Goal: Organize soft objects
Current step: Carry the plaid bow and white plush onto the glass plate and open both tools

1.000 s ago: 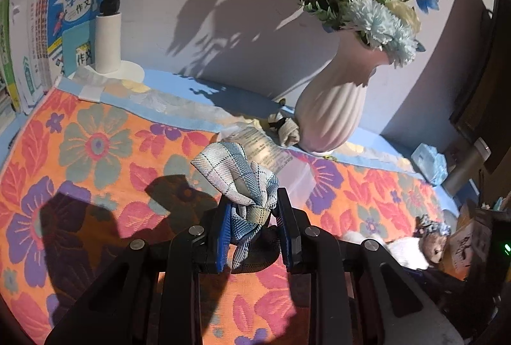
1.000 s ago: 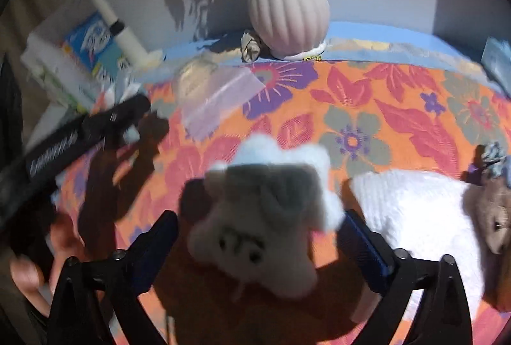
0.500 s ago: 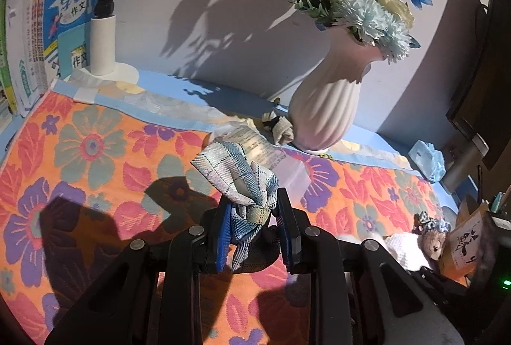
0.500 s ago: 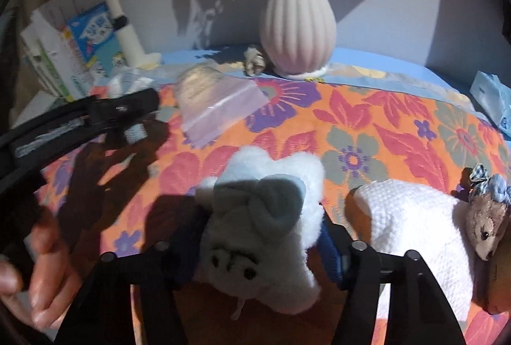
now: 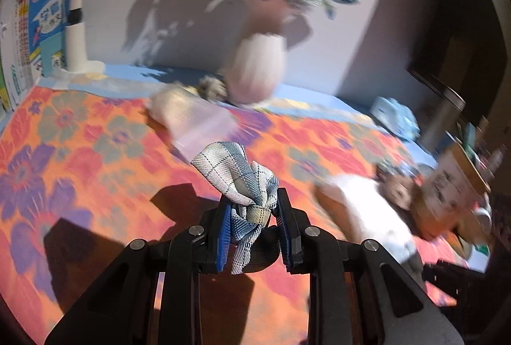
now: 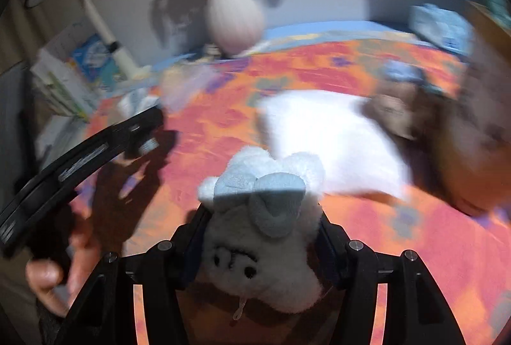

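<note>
My left gripper (image 5: 254, 218) is shut on a blue-and-grey plaid cloth bow (image 5: 238, 175), held above the orange floral tablecloth (image 5: 95, 153). My right gripper (image 6: 260, 244) is shut on a white plush toy with a light blue bow (image 6: 262, 217), lifted off the cloth. A white towel (image 6: 325, 134) lies on the cloth ahead of it, with a brown plush bear (image 6: 392, 115) at its right end. Towel (image 5: 367, 207) and bear (image 5: 399, 188) also show in the left wrist view. The left gripper appears in the right wrist view (image 6: 80, 153).
A ribbed white vase with flowers (image 5: 258, 70) stands at the back by the wall. A clear plastic bag (image 5: 191, 118) lies before it. A white lamp post (image 5: 76, 25) and books (image 5: 48, 25) are at back left. A cardboard box (image 5: 453, 185) stands at the right.
The right gripper closed on the white plush toy and lifted it toward the towel. The left gripper swung right with the plaid bow; both views are motion-blurred.
</note>
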Demonstrator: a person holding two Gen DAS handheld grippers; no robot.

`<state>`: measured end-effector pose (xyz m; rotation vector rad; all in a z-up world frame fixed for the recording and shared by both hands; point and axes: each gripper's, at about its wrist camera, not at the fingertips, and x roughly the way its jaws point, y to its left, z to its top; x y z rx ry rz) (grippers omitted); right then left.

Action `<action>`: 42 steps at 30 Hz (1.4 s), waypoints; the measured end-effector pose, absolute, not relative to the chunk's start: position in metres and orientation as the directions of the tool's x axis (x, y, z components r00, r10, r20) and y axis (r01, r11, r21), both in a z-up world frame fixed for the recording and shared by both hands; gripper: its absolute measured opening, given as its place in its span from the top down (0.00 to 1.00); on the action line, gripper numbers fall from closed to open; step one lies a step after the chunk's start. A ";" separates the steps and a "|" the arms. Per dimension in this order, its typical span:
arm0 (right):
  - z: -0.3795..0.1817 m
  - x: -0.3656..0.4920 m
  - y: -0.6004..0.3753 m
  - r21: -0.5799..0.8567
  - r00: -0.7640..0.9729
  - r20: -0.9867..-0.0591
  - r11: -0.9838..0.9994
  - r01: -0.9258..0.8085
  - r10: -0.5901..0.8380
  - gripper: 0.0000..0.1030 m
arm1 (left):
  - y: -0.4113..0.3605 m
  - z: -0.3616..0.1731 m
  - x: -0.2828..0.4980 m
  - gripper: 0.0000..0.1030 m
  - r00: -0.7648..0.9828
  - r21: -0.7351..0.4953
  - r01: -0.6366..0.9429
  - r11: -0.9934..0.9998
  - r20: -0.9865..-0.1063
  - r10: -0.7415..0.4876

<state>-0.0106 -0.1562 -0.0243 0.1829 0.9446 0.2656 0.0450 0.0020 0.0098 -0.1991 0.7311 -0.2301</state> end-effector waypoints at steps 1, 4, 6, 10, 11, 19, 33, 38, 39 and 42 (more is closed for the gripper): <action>-0.024 -0.016 -0.168 0.262 0.551 -0.786 0.958 -0.113 0.280 0.43 | -0.005 0.011 0.040 0.79 0.719 -0.263 0.147 0.954 -0.634 -0.285; -0.017 -0.029 -0.197 0.285 0.564 -0.780 0.956 -0.064 0.270 0.43 | -0.027 0.020 0.021 0.79 0.713 -0.273 0.189 0.943 -0.623 -0.323; -0.008 -0.040 -0.217 0.278 0.589 -0.771 0.960 -0.030 0.242 0.43 | -0.043 0.029 0.011 0.79 0.711 -0.270 0.221 0.937 -0.612 -0.345; 0.012 -0.063 -0.259 0.307 0.636 -0.741 0.951 0.038 0.214 0.43 | -0.080 0.053 -0.012 0.79 0.712 -0.262 0.307 0.915 -0.575 -0.403; 0.016 -0.067 -0.265 0.312 0.647 -0.733 0.949 0.047 0.209 0.43 | -0.090 0.059 -0.018 0.79 0.708 -0.263 0.332 0.906 -0.565 -0.424; 0.056 -0.106 -0.340 0.351 0.752 -0.649 0.923 0.158 0.118 0.43 | -0.174 0.102 -0.046 0.78 0.673 -0.216 0.483 0.849 -0.528 -0.517; 0.090 -0.108 -0.471 0.408 0.823 -0.566 0.853 0.326 -0.044 0.43 | -0.314 0.129 -0.027 0.78 0.593 -0.126 0.613 0.780 -0.579 -0.560; 0.094 -0.082 -0.492 0.406 0.822 -0.567 0.850 0.335 -0.053 0.43 | -0.346 0.111 -0.015 0.78 0.565 -0.092 0.635 0.767 -0.621 -0.543; 0.094 -0.075 -0.495 0.408 0.822 -0.567 0.850 0.335 -0.052 0.43 | -0.350 0.107 -0.012 0.78 0.560 -0.085 0.639 0.764 -0.629 -0.539; 0.093 -0.053 -0.506 0.404 0.817 -0.575 0.851 0.336 -0.049 0.39 | -0.362 0.097 0.000 0.74 0.537 -0.084 0.652 0.754 -0.651 -0.536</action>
